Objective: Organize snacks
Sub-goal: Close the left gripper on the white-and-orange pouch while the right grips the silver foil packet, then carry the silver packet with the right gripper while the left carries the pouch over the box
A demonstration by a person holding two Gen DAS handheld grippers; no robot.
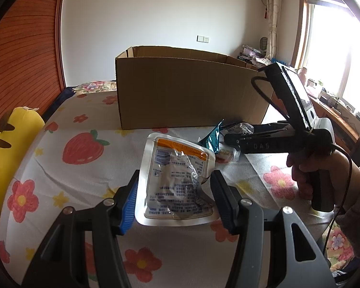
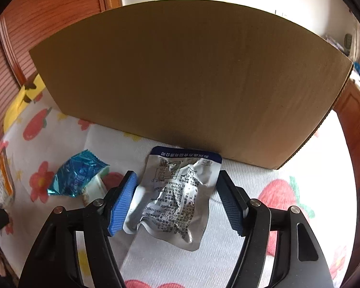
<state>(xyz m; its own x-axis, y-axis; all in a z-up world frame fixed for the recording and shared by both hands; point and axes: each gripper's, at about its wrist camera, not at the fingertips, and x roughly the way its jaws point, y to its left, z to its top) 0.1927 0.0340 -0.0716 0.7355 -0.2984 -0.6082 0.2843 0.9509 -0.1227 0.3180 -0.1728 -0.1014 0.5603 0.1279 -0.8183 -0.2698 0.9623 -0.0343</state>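
A silver snack pouch with an orange band [image 1: 177, 177] stands tilted off the bed between the blue pads of my left gripper [image 1: 175, 180], which is shut on its side edges. A crumpled silver pouch with a blue band [image 2: 177, 192] lies on the bedsheet just in front of the cardboard box [image 2: 192, 84]. My right gripper [image 2: 176, 177] straddles it with the jaws open: the left pad is at its edge and the right pad stands clear. A teal foil snack [image 2: 76, 175] lies to its left.
The open cardboard box [image 1: 192, 91] stands on the flowered bedsheet [image 1: 84, 158]. A hand [image 1: 304, 170] holds the right gripper at the right. A yellow plush [image 1: 2, 144] lies at the left edge. A small white packet [image 2: 93, 189] lies under the teal snack.
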